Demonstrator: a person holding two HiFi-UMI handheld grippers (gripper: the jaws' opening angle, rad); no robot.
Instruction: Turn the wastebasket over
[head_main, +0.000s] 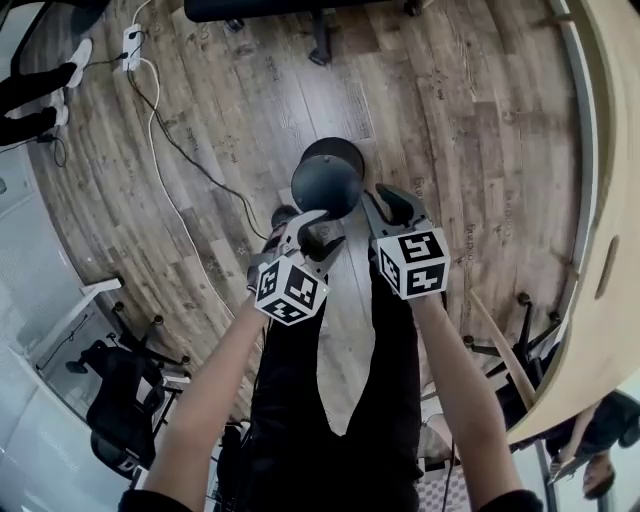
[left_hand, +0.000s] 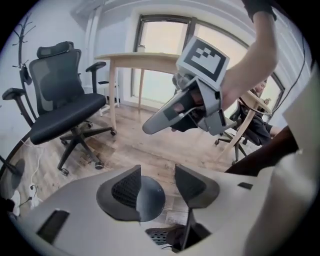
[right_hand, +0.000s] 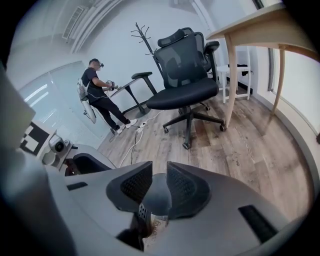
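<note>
The black wastebasket (head_main: 328, 180) stands on the wooden floor just ahead of my feet, round and dark from above. Both grippers hang in the air over its near side and touch nothing. My left gripper (head_main: 322, 228) is open, and past its wide jaws I see the basket's smooth dark round face (left_hand: 150, 197) far below. My right gripper (head_main: 388, 205) has its jaws close together with a narrow gap and nothing between them; the basket (right_hand: 157, 192) shows through that gap. From the left gripper view the right gripper (left_hand: 165, 117) is empty.
A black office chair (left_hand: 62, 107) (right_hand: 182, 82) stands beyond the basket next to a light wooden table (left_hand: 145, 57) (head_main: 610, 200). A white cable and power strip (head_main: 130, 45) lie at the far left. Another chair base (head_main: 130, 390) is near left. A person (right_hand: 97, 95) stands farther off.
</note>
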